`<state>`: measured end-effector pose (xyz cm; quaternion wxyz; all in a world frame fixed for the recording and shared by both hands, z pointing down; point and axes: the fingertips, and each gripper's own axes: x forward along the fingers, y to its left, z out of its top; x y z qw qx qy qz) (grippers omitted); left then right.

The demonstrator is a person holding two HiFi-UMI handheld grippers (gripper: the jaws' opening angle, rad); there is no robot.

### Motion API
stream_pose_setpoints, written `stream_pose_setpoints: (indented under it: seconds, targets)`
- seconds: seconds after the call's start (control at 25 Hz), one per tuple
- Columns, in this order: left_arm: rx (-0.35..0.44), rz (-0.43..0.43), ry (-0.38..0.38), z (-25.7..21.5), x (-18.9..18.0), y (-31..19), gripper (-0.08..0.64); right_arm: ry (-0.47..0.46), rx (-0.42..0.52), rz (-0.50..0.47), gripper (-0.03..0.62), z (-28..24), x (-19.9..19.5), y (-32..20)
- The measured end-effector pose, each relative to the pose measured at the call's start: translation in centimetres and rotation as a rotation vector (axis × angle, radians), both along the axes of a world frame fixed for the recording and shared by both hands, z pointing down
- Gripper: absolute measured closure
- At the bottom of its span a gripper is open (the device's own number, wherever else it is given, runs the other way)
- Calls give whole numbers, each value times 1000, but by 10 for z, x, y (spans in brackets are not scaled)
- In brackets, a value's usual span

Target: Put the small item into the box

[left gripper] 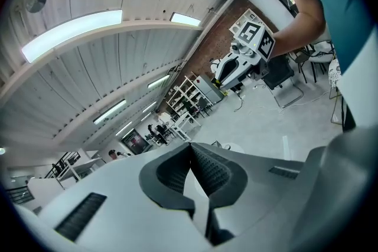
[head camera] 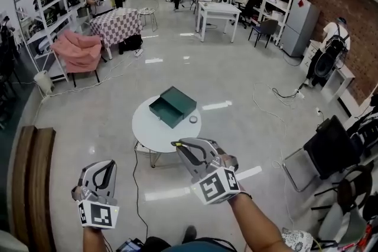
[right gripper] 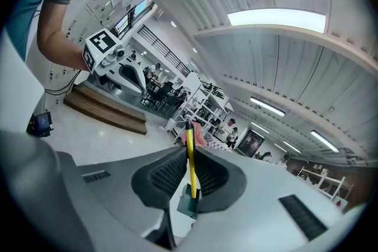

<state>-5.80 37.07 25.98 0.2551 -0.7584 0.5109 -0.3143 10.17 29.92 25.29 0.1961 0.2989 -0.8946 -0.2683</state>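
Yellow stick [right gripper: 189, 153], thin and pen-like, is sitting pinched upright between the pads of the right gripper [right gripper: 190, 173]. Likely this is the small item, being gripped at its lower end so the rest pokes clear of the jaws. Left gripper [left gripper: 190, 156] is hanging low at the person's side, jaws pressed together on nothing, apparently idle. Green box [head camera: 172, 106] is lying open on the round white table [head camera: 144, 133], well apart from both grippers, lid laid back so the cavity is free. Small round thing [head camera: 193, 119] is resting just beside the box, too small to identify. Walking up to the table is what comes next, I judge.
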Motion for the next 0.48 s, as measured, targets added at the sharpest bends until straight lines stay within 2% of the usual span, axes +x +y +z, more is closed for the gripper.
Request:
stream_pose_setpoints:
  seconds: [0.24, 0.48]
  targets:
    - [9, 36, -19, 8, 11, -38, 541, -8, -18, 21, 528, 14, 10, -30]
    - [8, 140, 37, 13, 29, -99, 541, 18, -12, 125, 528, 14, 30, -59]
